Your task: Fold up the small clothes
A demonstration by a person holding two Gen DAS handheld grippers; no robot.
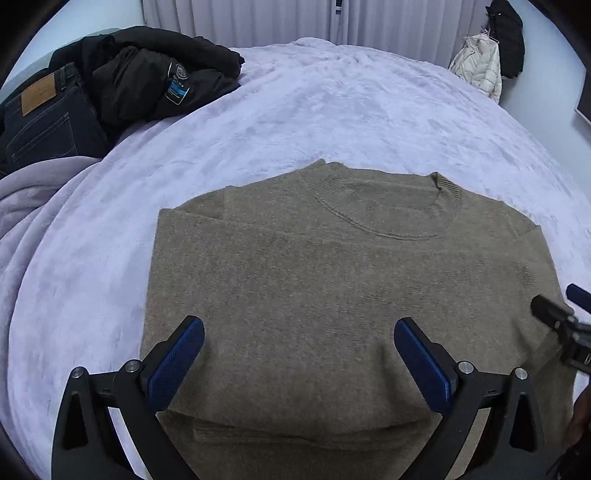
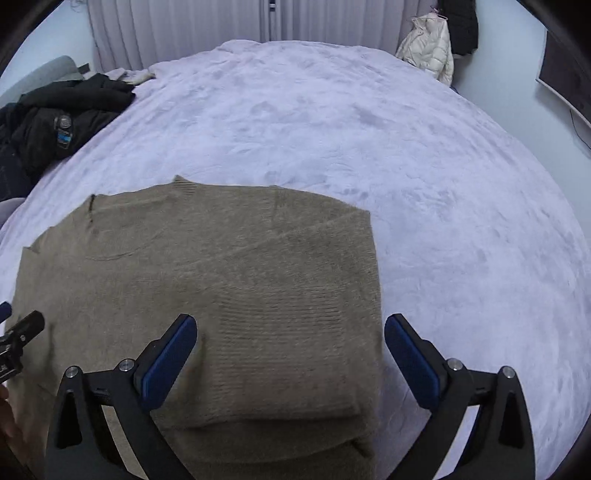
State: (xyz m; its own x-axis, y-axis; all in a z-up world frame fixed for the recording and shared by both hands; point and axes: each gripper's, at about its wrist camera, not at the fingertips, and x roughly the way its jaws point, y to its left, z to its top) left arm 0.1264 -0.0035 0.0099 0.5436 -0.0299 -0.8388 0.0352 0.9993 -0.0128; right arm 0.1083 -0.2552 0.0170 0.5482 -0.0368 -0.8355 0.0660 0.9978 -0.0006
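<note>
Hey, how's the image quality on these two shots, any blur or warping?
Left wrist view: sharp; the fisheye bows the bed into a dome, corners black; light dim and even, no glare. Right wrist view: same warp, but the sweater looks softer, smeared near the left finger.

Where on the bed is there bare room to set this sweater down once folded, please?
The blanket lies bare beyond the sweater collar toward the curtains, and on the sweater's right side. The far-left corner is crowded with a black jacket and jeans.
</note>
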